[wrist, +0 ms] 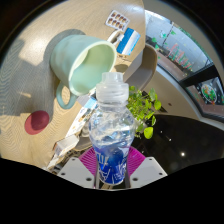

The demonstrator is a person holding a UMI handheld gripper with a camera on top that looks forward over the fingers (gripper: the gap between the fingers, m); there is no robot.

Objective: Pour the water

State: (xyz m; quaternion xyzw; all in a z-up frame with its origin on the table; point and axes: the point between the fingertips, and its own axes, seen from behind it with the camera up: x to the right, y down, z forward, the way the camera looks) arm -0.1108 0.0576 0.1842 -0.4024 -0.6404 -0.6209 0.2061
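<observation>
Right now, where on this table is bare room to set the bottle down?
The gripper is shut on the bottle. Bare table lies beside the green cup, above the small pink thing. Beyond the bottle it is crowded: cup, blue-and-white box and leafy plant sit close.

a pale beige tabletop with a glossy sheen catches bright light near its far edge. past that edge a window shows daylight and greenery outside. a dark surface lies alongside.
</observation>
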